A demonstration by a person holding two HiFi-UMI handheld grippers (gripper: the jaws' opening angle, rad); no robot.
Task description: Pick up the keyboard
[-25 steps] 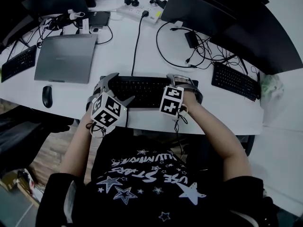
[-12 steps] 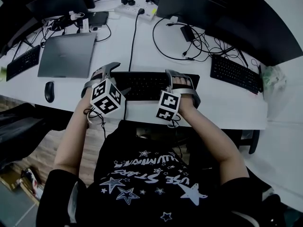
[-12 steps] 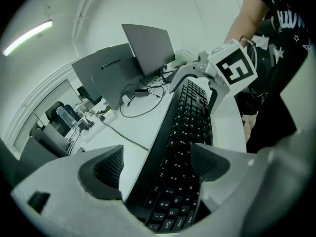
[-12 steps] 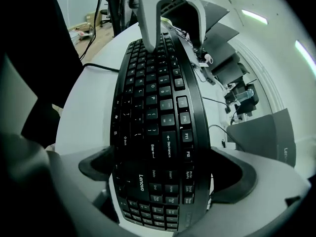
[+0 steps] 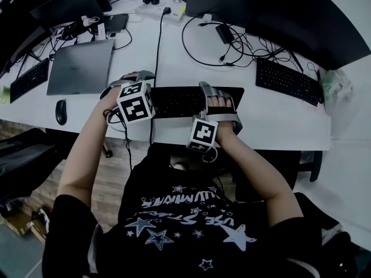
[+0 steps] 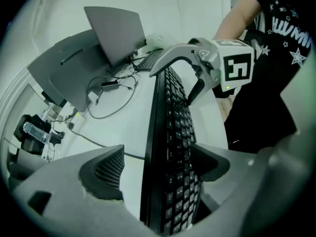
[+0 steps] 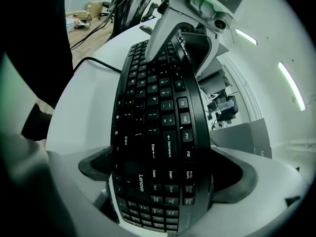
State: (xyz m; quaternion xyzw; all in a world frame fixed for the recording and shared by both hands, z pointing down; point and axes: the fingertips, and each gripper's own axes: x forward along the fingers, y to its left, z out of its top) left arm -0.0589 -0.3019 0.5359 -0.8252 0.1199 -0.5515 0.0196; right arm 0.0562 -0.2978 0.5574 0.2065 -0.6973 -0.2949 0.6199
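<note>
A black keyboard (image 5: 177,101) lies across the white desk (image 5: 272,126) near its front edge. My left gripper (image 5: 132,94) straddles its left end. In the left gripper view the keyboard (image 6: 173,132) runs edge-on between the jaws of my left gripper (image 6: 158,164). A strip of desk shows between the left pad (image 6: 106,169) and the keyboard's edge, so this gripper stands open. My right gripper (image 5: 219,106) is at the right end. In the right gripper view my right gripper (image 7: 163,174) is shut on the keyboard (image 7: 158,132), with a pad against each long edge.
A closed grey laptop (image 5: 81,67) and a mouse (image 5: 61,112) lie to the left. A second keyboard (image 5: 287,80) sits at the right and another (image 5: 26,79) at the far left. Monitors (image 5: 232,2), a power strip (image 5: 159,7) and loose cables (image 5: 232,45) fill the back.
My left gripper has turned and moved over the keyboard's left end. The right gripper has stayed on the right end. The head view has shifted a little.
</note>
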